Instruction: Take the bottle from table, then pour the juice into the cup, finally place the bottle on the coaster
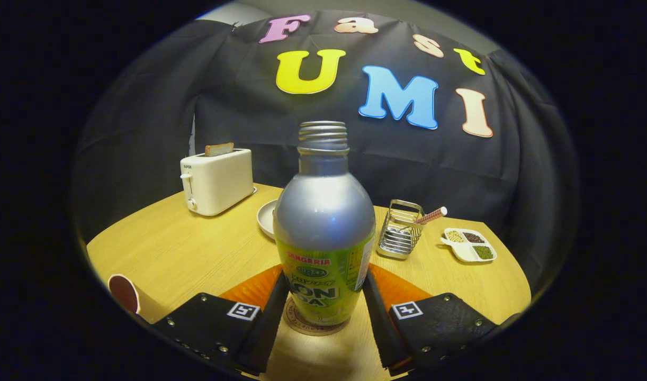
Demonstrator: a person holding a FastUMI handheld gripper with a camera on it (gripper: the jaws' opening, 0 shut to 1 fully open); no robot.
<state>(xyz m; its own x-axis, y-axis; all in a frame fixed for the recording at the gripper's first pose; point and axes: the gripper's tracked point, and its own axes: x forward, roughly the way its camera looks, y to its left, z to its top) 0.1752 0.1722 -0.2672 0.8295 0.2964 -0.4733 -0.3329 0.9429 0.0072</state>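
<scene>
On the wooden tabletop (196,248), uncapped juice bottle (323,233) upright on a coaster (302,324) mostly hidden beneath it, hand-held gripper (323,299) fingers flanking its label, contact unclear, paper cup (125,292) cut off beside the left finger.

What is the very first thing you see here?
A silver metal bottle with a green label, cap off, stands upright on a round coaster between the gripper fingers, which flank its base; whether they press it is unclear. Behind it, a cream toaster holds a slice of toast, and a wire basket stands nearby.
</scene>
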